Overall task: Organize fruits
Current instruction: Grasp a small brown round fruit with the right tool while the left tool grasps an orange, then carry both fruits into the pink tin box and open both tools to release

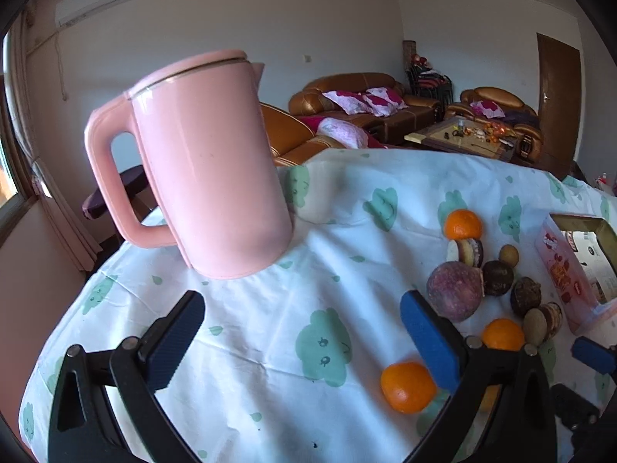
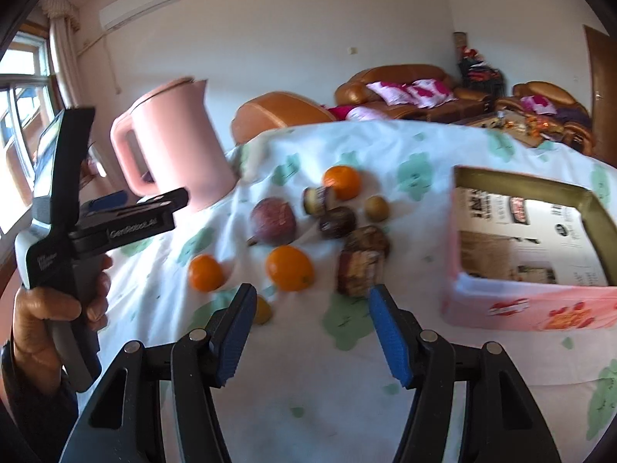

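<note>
I have both sets of tongs hovering over the worktop with its white cloth printed in green clouds (image 2: 424, 146). My left tongs (image 1: 302, 341) stand wide open with nothing between the blue pads, aimed at bare cloth in front of the tall pink plastic kettle (image 1: 200, 162) on the far left. My right tongs (image 2: 312, 333) are likewise spread wide and empty, pointing at the fruit.

The fruit lies loose in a cluster in the middle: a round orange mandarin (image 2: 289, 268) nearest my right tongs, a second mandarin (image 2: 206, 272) to its left, a third mandarin (image 2: 341, 181) at the far side, a dull purple passion fruit (image 2: 273, 220), and several dark brown wrinkled fruits (image 2: 337, 222) among them. The open pink cardboard box (image 2: 532, 231) sits to the right, apparently where they belong.

My worries: the mandarins are round and could roll off the cloth if a pad nudges one off-centre. The right view is blurred, so my aim may be off. The brown pieces are touching, so closing on one may drag its neighbour.
</note>
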Tool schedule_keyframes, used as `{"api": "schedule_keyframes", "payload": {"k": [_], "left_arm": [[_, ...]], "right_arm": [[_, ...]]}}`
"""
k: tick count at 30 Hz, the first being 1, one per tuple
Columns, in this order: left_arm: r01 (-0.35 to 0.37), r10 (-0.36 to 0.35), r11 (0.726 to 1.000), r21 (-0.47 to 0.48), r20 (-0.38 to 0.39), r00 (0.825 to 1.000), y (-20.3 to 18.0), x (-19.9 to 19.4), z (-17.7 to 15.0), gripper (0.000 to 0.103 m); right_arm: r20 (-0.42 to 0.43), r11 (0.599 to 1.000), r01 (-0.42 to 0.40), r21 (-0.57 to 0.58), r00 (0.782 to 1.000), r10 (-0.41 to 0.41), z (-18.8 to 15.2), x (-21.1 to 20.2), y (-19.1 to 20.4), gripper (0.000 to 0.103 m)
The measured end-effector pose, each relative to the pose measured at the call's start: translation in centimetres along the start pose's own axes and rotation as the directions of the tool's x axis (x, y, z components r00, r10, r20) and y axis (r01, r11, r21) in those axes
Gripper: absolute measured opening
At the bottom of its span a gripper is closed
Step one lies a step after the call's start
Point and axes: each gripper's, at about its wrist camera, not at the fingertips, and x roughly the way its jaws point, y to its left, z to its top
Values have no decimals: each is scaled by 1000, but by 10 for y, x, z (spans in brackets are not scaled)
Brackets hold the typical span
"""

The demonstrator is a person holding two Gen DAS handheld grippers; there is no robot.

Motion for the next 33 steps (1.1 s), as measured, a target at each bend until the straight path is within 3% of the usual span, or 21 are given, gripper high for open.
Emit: {"api": "schedule_keyframes", "payload": {"k": [2, 5, 11, 14, 16, 19, 22, 27, 30, 33], "left_arm": [[127, -127, 992, -15, -52, 990, 0, 3, 0, 103], [225, -227, 974, -23, -82, 971, -4, 3, -3, 103], [198, -184, 977, 78, -159, 970, -24, 11, -10, 85], [190, -166, 975, 117, -187, 968, -31, 19, -15, 73], [215, -189, 969, 121, -199, 962, -33, 25, -15, 67], [246, -213, 959, 138, -214, 953, -37, 25, -19, 59], [286, -251, 950, 129, -231, 940, -36, 27, -19, 42], [307, -289, 950, 64, -197, 937, -27, 30, -17, 40], [299, -296, 954, 7, -110, 949, -18, 24, -9, 40], [296, -297, 955, -24, 0, 955, -15, 13, -2, 40]], "right_arm": [[-30, 998, -15, -64, 999, 14, -1, 9, 19, 62], [-70, 997, -21, -79, 997, 15, 1, 23, 34, 62], [-200, 996, -15, -90, 980, -3, 4, 56, 44, 53], [-210, 994, -23, -105, 978, 1, 3, 57, 49, 36], [-212, 994, -30, -108, 977, 6, 3, 55, 48, 30], [-211, 994, -39, -100, 977, 17, 1, 51, 45, 30], [-175, 996, -49, -76, 984, 36, 2, 43, 37, 30], [-72, 997, -32, -75, 997, 27, 9, 19, 28, 30], [-2, 998, -8, -57, 1000, 8, 17, 2, 15, 30], [98, 994, 91, -62, 992, -85, 27, -24, -4, 30]]}}
